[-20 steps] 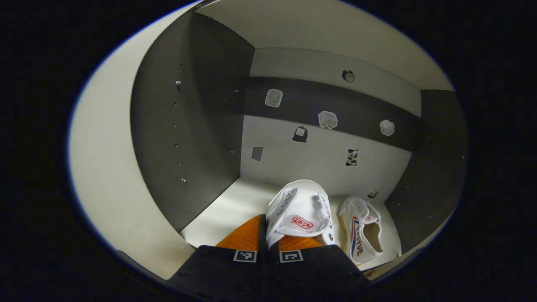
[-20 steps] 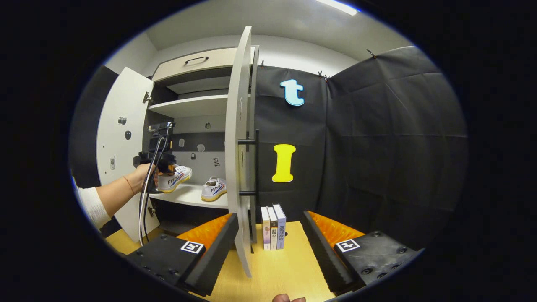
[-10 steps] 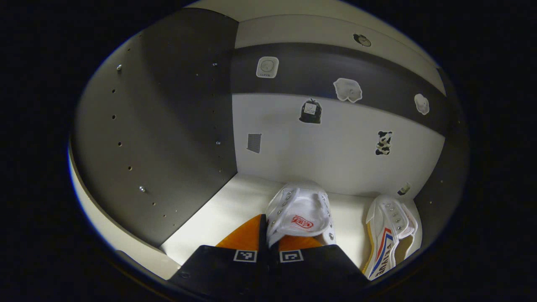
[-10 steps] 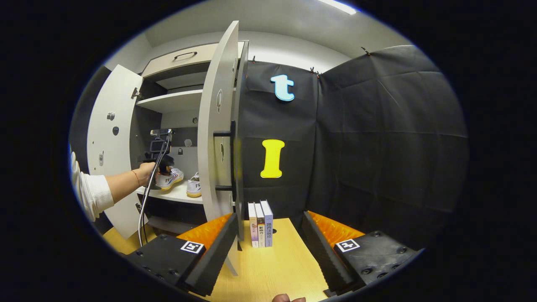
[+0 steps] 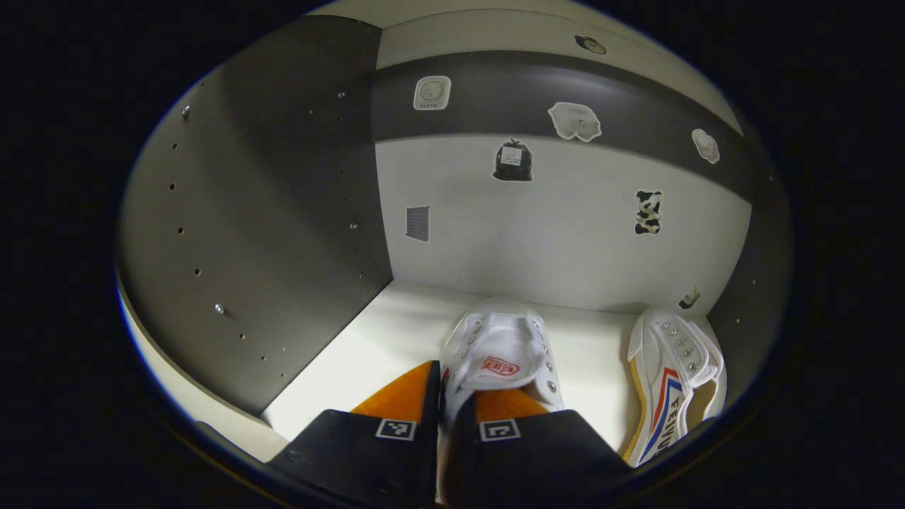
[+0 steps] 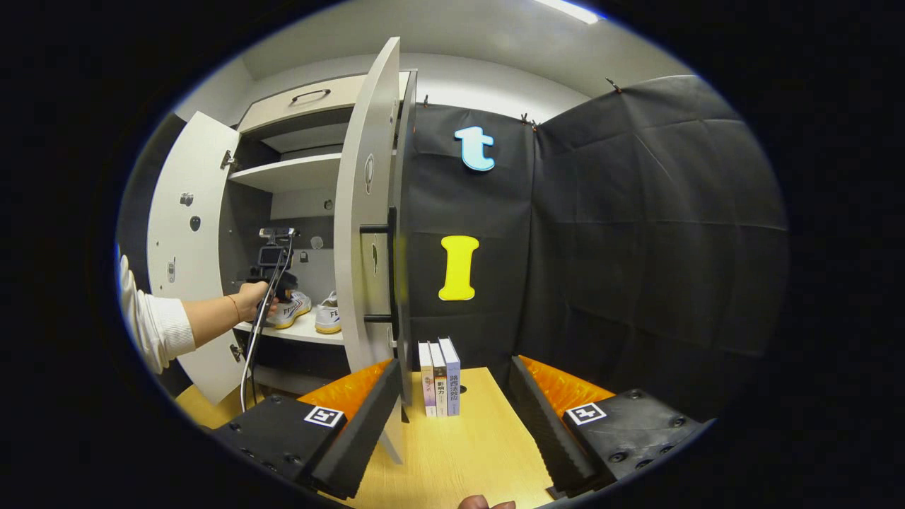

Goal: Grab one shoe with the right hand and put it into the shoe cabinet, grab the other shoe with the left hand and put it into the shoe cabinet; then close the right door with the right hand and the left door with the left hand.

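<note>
Left gripper view: left gripper (image 5: 447, 385), clamping white shoe (image 5: 500, 351), has lowered toward shelf (image 5: 368, 353).

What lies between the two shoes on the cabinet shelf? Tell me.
Nothing: in the left gripper view a bare strip of white shelf separates the held shoe, gripped by the left gripper, from the other shoe.

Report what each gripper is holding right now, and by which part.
The left gripper pinches the white shoe at its heel collar, over the shelf. The right gripper is open and holds nothing.
</note>
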Demonstrator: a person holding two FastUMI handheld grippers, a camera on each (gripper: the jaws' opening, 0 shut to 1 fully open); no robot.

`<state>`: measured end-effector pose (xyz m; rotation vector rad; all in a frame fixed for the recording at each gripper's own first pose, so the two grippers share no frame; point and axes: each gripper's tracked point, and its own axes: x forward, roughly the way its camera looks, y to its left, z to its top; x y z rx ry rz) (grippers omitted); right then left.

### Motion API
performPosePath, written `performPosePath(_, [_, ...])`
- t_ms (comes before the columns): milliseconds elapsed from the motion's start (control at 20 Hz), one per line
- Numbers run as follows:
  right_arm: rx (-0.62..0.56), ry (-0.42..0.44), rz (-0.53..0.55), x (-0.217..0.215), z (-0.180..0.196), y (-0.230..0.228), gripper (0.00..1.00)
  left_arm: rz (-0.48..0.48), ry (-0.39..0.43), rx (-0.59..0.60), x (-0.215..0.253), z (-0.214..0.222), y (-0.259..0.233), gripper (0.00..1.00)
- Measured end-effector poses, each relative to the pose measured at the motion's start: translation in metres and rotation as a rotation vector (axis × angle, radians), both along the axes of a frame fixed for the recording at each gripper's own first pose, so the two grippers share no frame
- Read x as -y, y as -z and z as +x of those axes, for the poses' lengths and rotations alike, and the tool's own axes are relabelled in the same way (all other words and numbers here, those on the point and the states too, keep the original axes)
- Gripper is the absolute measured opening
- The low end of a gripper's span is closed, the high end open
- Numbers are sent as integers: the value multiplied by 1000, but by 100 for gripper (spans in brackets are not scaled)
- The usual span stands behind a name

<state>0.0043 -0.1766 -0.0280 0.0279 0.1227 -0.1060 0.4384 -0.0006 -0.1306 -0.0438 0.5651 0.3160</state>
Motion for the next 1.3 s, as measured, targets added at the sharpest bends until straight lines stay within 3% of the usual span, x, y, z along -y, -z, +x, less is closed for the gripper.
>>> performPosePath(200, [4,-2,23,-1,-8,-2,98,71,71,53,9,-17,-21,38])
performPosePath(250, [6,-4,24,-4,-9,-2,98,93,90,68,13,-23,-26,49])
performPosePath(400, [16,-14,25,-8,-12,-6,98,120,138,132,25,-46,-45,65])
performPosePath(550, [36,-21,23,-7,-15,-15,98,117,171,220,35,-77,-72,89])
performPosePath(950, [56,-50,50,-12,-2,-33,98,94,236,418,50,-185,-140,93])
performPosePath(1300, [73,-56,64,3,32,-46,98,25,236,473,50,-289,-156,94])
